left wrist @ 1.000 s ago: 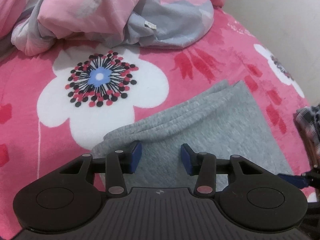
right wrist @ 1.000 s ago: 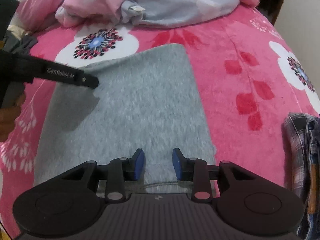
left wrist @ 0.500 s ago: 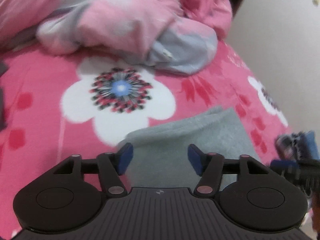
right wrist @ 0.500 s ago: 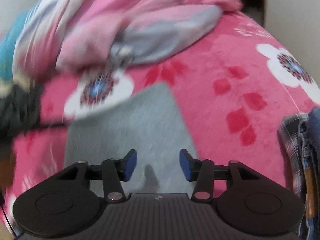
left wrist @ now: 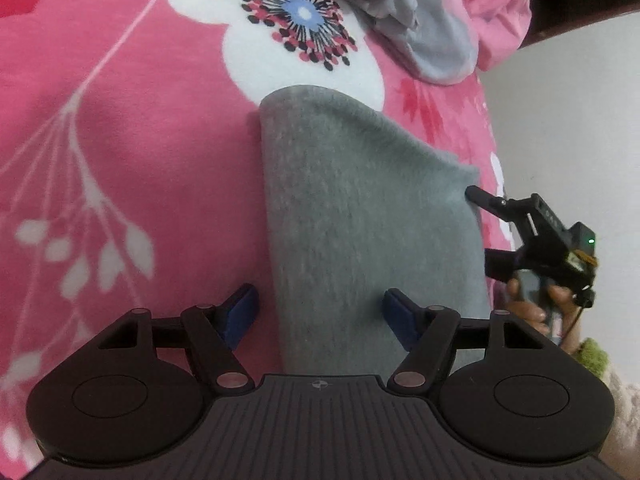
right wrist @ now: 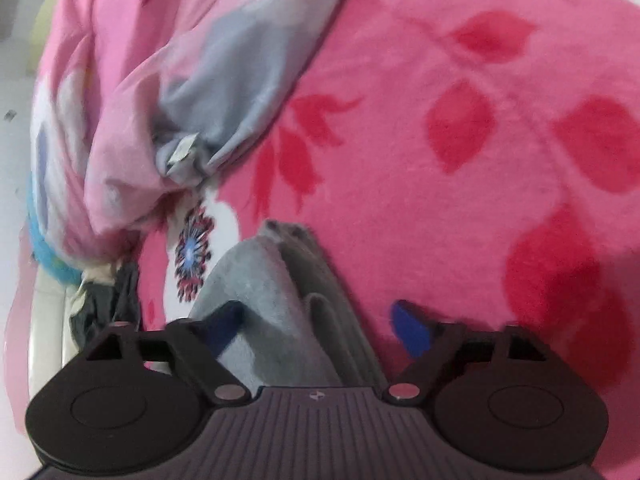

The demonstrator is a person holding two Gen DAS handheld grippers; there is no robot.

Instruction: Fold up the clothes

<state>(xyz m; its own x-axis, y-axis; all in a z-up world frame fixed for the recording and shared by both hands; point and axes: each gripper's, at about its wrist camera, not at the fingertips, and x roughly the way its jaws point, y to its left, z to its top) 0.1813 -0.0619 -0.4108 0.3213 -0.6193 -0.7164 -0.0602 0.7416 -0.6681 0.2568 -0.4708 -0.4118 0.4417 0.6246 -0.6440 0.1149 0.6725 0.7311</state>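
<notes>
A folded grey garment (left wrist: 360, 208) lies on the pink flowered blanket (left wrist: 120, 120). My left gripper (left wrist: 320, 316) is open, its blue pads straddling the garment's near left edge. In the left wrist view my right gripper (left wrist: 476, 196) shows at the garment's right edge, held by a hand. In the right wrist view the right gripper (right wrist: 316, 324) is open wide, low at the garment's folded edge (right wrist: 296, 300), with grey layers between its blue pads.
A crumpled pink and grey quilt (right wrist: 160, 100) is heaped at the far end of the bed, also in the left wrist view (left wrist: 432, 32). A dark cloth (right wrist: 104, 300) lies at the left. A pale wall (left wrist: 568, 120) borders the right side.
Both grippers have opened wider and dropped to opposite side edges of the grey garment. The views have swung and closed in; the plaid clothes on the right are out of view.
</notes>
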